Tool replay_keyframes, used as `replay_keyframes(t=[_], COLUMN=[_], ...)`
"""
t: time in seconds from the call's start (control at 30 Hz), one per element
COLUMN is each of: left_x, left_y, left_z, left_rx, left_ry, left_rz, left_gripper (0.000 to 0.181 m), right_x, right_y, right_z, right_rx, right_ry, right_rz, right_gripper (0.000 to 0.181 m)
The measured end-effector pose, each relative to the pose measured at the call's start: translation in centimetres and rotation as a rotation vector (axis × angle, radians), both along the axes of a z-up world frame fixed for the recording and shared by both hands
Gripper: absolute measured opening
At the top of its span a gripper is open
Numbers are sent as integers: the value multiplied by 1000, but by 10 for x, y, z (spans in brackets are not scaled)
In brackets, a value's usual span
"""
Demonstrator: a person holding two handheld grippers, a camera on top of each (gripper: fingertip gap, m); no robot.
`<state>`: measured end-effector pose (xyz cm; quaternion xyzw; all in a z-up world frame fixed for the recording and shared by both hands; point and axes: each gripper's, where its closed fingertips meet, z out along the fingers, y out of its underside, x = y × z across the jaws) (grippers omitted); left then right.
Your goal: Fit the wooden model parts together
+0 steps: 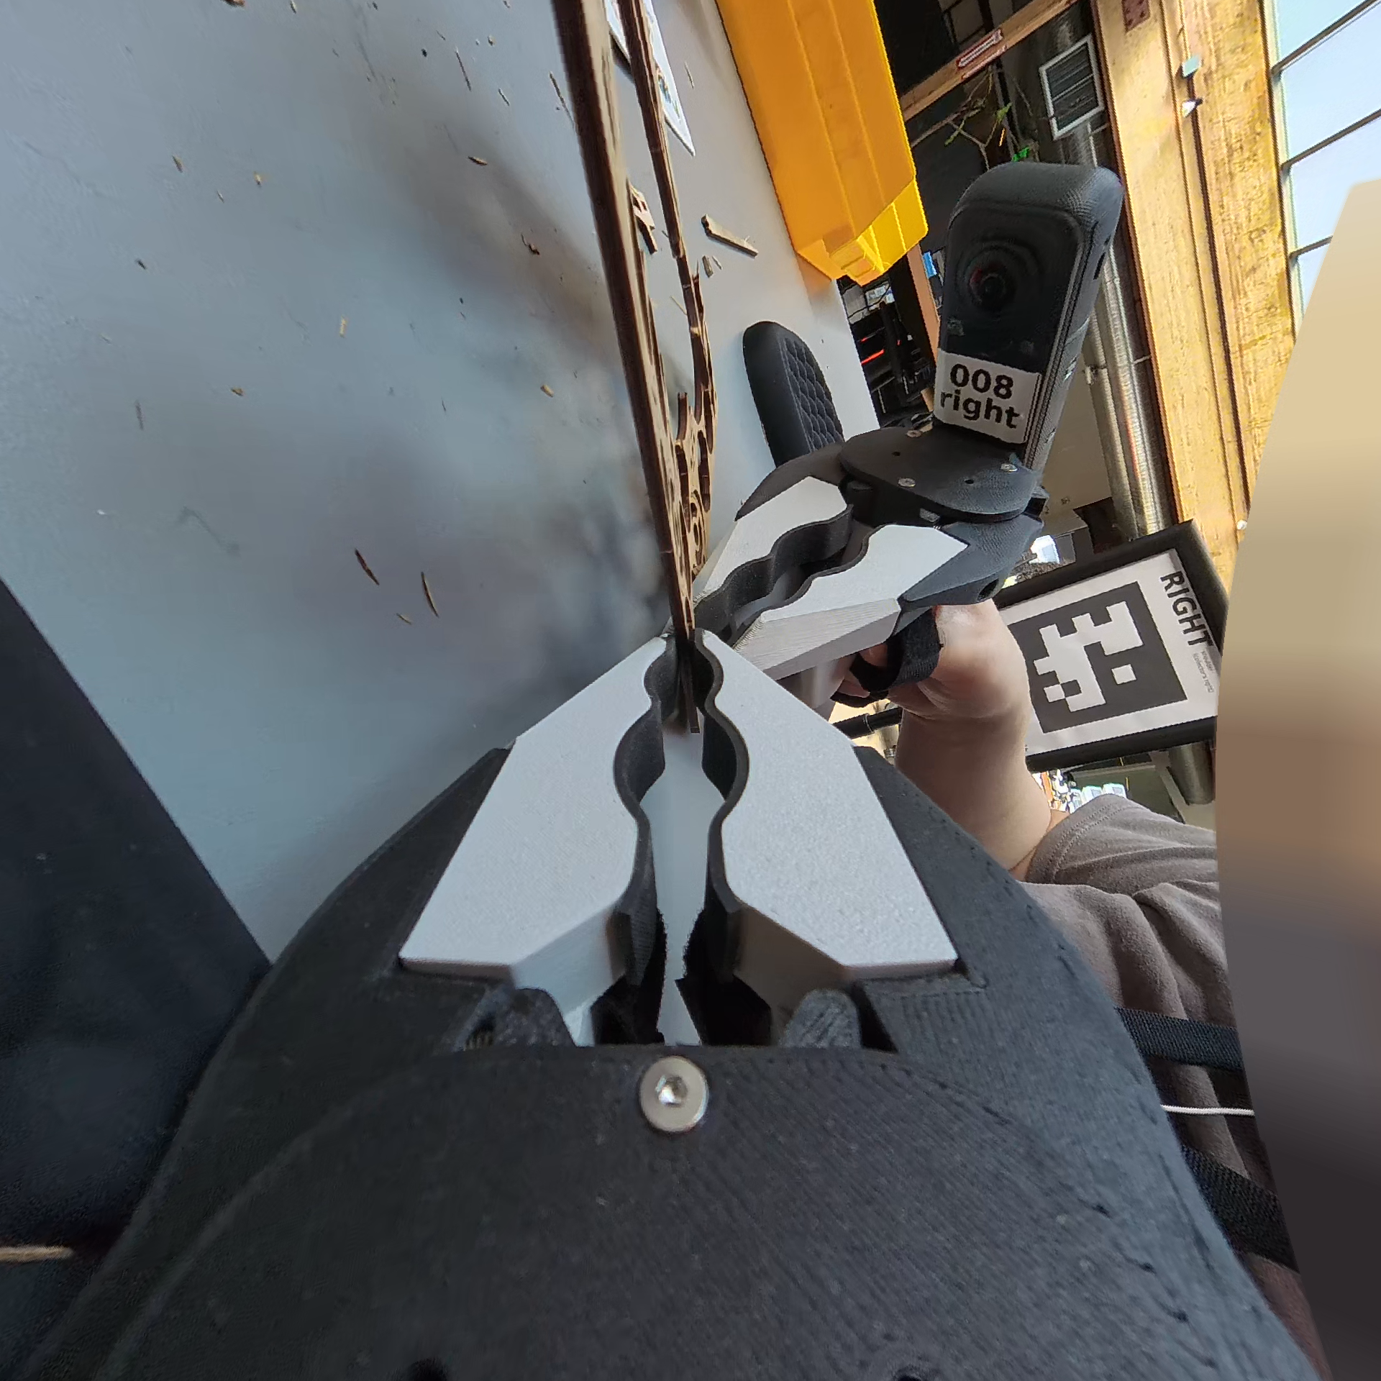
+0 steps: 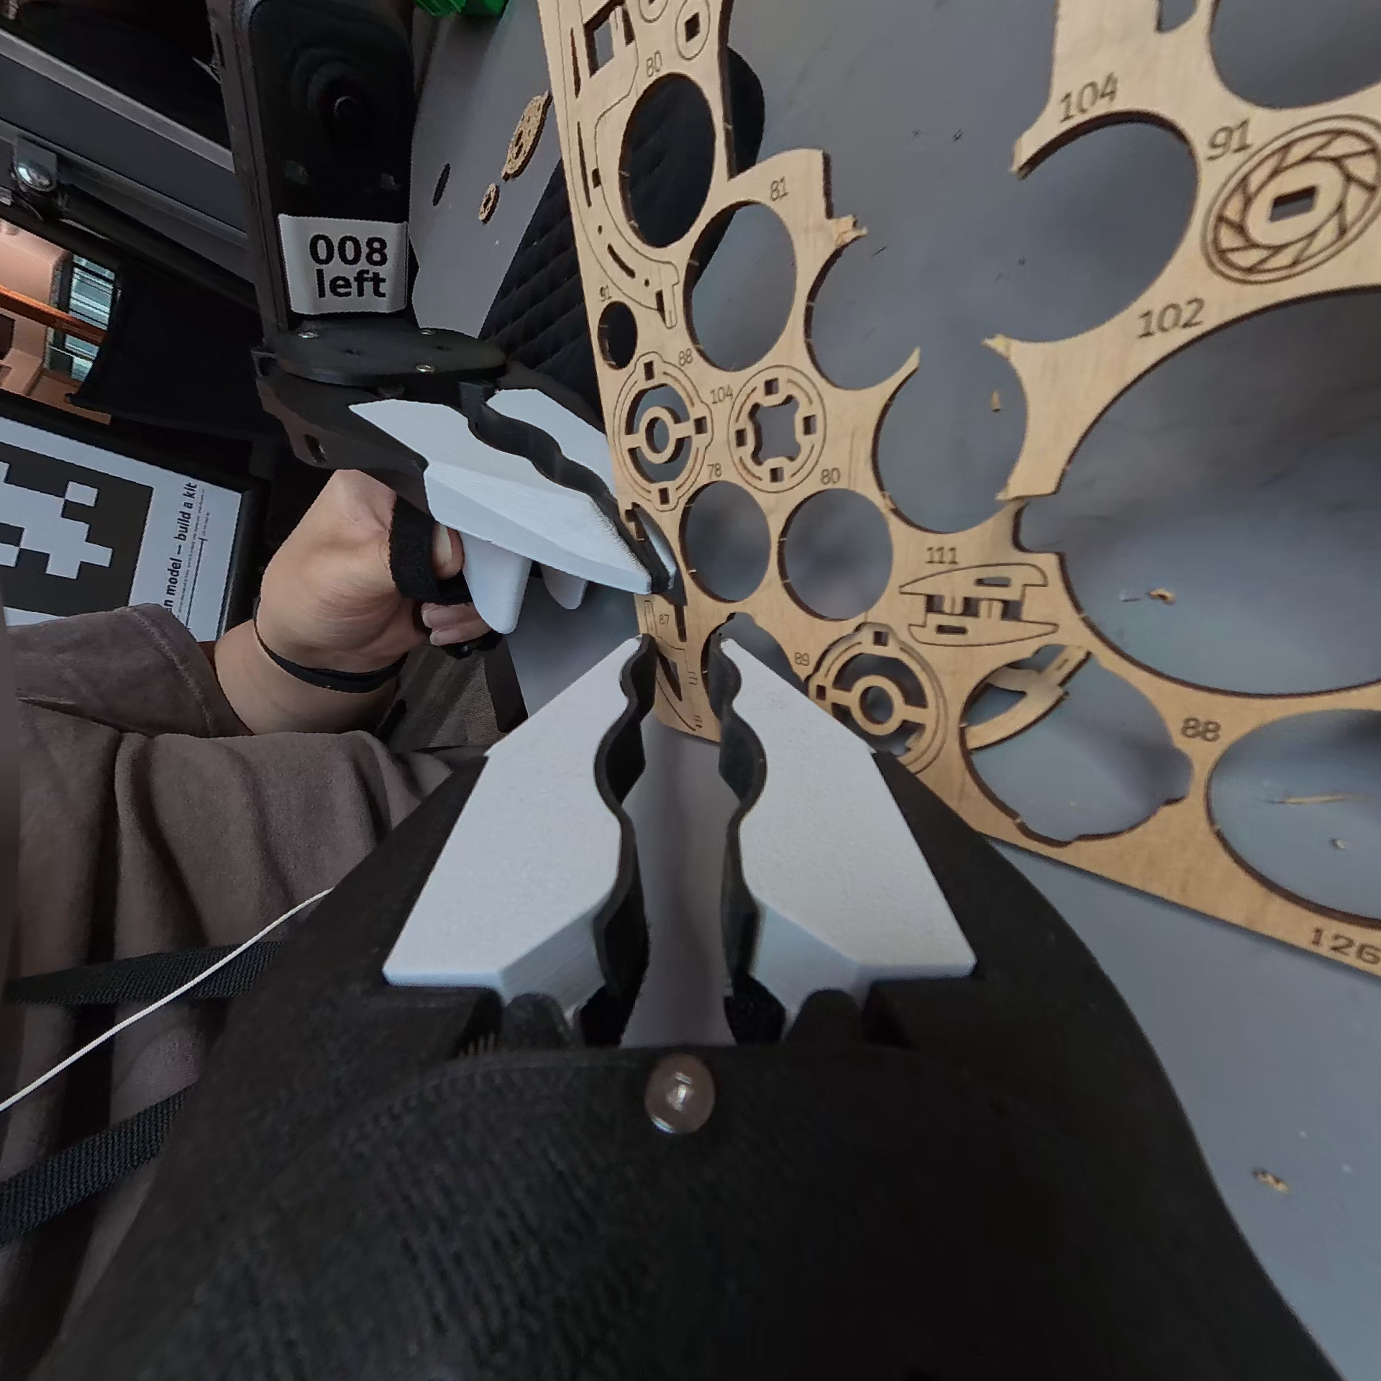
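A laser-cut wooden sheet (image 2: 1173,321) with numbered parts and several punched-out holes is held up off the grey table (image 2: 1121,1121). In the left wrist view it shows edge-on (image 1: 672,448). My left gripper (image 1: 684,650) is shut on the sheet's edge; it also shows in the right wrist view (image 2: 657,557), clamped on the sheet's left edge. My right gripper (image 2: 680,650) is open, its tips on either side of a small part at the sheet's lower left corner. It shows in the left wrist view (image 1: 710,605) just right of the sheet.
A yellow bin (image 1: 829,127) lies on the grey table (image 1: 299,374) beyond the sheet, with a black textured object (image 1: 792,396) nearer. Wood splinters are scattered on the table. A framed marker card (image 1: 1106,657) stands behind the hand (image 1: 956,672) on the right gripper. Both grippers' tips are close together, under 4 cm apart.
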<state>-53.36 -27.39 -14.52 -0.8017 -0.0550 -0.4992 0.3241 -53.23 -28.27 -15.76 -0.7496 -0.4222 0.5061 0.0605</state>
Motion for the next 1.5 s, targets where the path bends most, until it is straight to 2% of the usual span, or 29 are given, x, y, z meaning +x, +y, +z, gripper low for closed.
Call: replay_keyframes(t=[1.5], left_x=[-3], left_y=[3], left_z=[-2], left_rx=[36], left_ry=[77], left_rz=[71], left_gripper=[1], right_x=[-1], right_y=[-1], right_z=[-9], right_rx=[115], right_ry=[-31], right_rz=[-6], right_gripper=[13])
